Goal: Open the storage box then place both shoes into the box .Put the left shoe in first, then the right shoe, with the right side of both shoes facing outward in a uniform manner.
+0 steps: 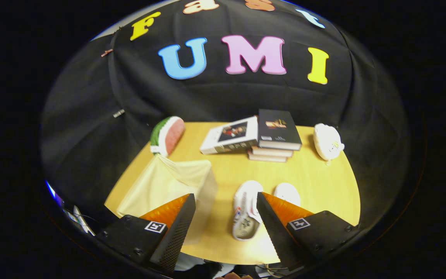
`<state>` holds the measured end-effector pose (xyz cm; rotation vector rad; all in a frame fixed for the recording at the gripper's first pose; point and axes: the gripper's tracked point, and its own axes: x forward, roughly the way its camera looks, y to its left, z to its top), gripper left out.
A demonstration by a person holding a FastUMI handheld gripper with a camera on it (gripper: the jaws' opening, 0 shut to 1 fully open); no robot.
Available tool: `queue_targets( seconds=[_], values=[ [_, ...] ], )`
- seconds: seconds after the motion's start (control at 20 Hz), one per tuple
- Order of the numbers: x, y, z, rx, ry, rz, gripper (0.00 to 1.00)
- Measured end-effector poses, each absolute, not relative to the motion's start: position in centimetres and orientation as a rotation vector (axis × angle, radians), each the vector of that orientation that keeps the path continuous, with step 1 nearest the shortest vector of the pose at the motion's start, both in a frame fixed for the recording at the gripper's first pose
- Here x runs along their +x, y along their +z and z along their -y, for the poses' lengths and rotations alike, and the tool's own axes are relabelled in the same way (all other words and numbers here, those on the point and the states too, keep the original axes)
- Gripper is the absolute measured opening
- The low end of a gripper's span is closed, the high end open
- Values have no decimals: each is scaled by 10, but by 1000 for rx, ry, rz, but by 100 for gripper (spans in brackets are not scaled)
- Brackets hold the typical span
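Observation:
A translucent storage box [168,186] with a pale yellowish lid stands on the wooden table [316,182], partly behind my left finger [176,224]. Two white shoes lie side by side ahead. The left one [245,213] shows between the fingers, its opening toward me. The other shoe [288,192] peeks out behind my right finger [273,224]. My gripper [226,201] hovers above the table, open, with nothing between the fingers.
A watermelon-slice plush [167,135] lies beyond the box. A stack of books [273,135] with a lighter book [230,135] leaning beside it sits at the back. A white plush toy [326,141] rests at the back right.

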<state>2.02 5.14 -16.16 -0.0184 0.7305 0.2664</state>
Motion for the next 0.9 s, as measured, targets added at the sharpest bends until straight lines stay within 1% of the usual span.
queue_targets(
  seconds=[0.15,0.4,0.7,0.9],
  values=[
    [12,-207,-20,-55,251,-824,98],
    [15,-271,-2,-176,318,-904,99],
    [35,-325,-4,-288,374,-946,99],
    [48,-351,-2,-325,379,-975,98]
  ],
)
